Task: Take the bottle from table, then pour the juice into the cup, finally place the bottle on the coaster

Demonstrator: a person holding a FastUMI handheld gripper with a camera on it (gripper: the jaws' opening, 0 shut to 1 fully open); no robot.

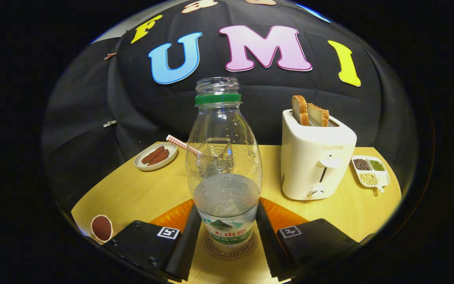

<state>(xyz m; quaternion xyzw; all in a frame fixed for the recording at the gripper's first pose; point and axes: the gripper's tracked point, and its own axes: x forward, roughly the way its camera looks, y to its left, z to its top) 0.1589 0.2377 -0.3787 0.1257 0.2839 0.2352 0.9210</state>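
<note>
A clear plastic bottle [224, 157] with a green neck ring and no cap stands upright on a round printed coaster [210, 245] on the wooden table [132, 193]. Clear liquid fills roughly its lower third. My gripper [227, 207] is shut on the bottle, with one finger pressed to each side of its labelled base. Beyond the bottle, and seen partly through it, stands a glass cup [216, 159] with a red-and-white straw [181, 143] leaning out to the left.
A white toaster [317, 161] holding two bread slices stands to the right beyond the fingers. Further right is a divided dish of beans [370, 170]. A small plate of sausages [155, 156] sits at the back left. A small brown round object [101, 227] lies at the table's near left edge.
</note>
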